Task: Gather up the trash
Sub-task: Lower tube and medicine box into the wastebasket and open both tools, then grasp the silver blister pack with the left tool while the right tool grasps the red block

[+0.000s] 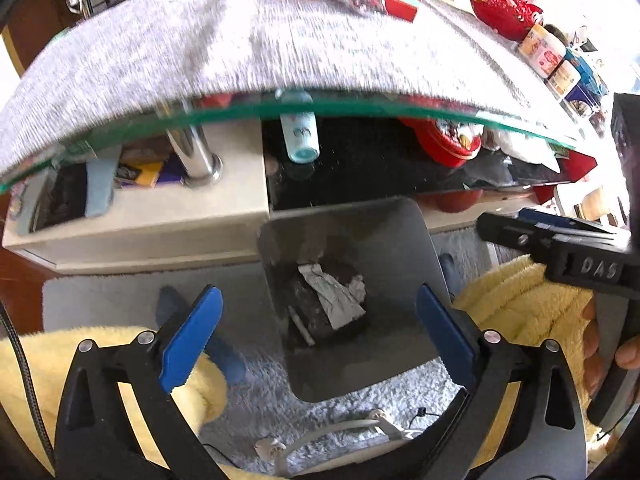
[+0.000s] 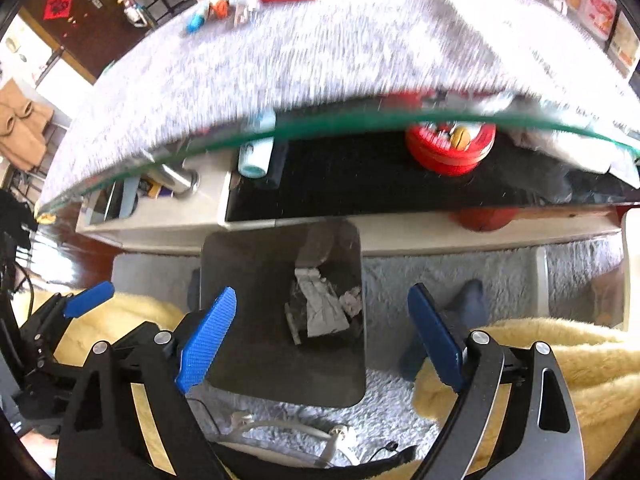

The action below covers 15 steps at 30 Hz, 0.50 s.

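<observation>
A grey square trash bin (image 1: 360, 240) (image 2: 248, 264) stands on the pale rug in front of the glass coffee table. Crumpled grey-white paper (image 1: 334, 292) (image 2: 324, 304) lies at its bottom with a small stick beside it. My left gripper (image 1: 320, 332) hangs above the bin, blue pads wide apart, nothing between them. My right gripper (image 2: 322, 324) is likewise open over the bin and holds nothing. In the left wrist view the right gripper (image 1: 560, 248) shows at the right edge, held by a hand. In the right wrist view the left gripper's blue pad (image 2: 88, 298) shows at the left.
The glass table edge (image 1: 320, 110) (image 2: 360, 120) curves above the bin, its top covered by a grey fuzzy cloth (image 1: 240, 40). On the shelf below sit a pale blue bottle (image 1: 300, 136) and a red tin (image 1: 444, 140). White cables (image 1: 340, 432) lie on the rug. Yellow fleece legs (image 2: 560, 360) flank the bin.
</observation>
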Each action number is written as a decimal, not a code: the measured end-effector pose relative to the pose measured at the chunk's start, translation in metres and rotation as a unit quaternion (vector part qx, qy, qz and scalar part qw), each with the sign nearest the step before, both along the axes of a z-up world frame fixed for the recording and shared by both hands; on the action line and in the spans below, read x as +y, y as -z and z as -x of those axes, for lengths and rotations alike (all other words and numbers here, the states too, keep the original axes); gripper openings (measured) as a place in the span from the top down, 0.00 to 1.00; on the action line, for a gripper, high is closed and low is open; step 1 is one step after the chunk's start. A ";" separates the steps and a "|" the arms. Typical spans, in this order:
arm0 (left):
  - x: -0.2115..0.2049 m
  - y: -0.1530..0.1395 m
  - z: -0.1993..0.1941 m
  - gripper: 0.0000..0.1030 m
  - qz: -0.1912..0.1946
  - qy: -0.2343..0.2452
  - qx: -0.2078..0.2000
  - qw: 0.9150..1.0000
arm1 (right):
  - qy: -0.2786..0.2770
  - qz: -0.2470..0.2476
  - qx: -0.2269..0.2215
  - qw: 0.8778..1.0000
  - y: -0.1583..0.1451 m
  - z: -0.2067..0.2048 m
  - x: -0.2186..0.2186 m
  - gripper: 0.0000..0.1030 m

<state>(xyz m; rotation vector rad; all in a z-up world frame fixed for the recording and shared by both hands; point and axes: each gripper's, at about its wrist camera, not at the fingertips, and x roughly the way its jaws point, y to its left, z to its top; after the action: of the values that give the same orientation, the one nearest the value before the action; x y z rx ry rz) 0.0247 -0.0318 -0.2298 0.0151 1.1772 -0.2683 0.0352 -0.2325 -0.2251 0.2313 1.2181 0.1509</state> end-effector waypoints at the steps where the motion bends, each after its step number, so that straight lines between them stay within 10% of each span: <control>1: 0.001 -0.004 -0.002 0.10 0.000 0.000 -0.004 1.000 | 0.001 0.001 -0.008 1.000 -0.007 -0.003 -0.002 0.14; 15: 0.005 -0.057 -0.064 0.10 -0.003 -0.013 -0.047 0.999 | 0.017 0.020 -0.096 0.995 -0.072 -0.080 -0.020 0.14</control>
<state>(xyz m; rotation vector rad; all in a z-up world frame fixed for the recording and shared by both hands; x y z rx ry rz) 0.0891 -0.0272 -0.1732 0.0179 1.0831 -0.2390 0.1154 -0.2525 -0.1528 0.1975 1.0247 0.1153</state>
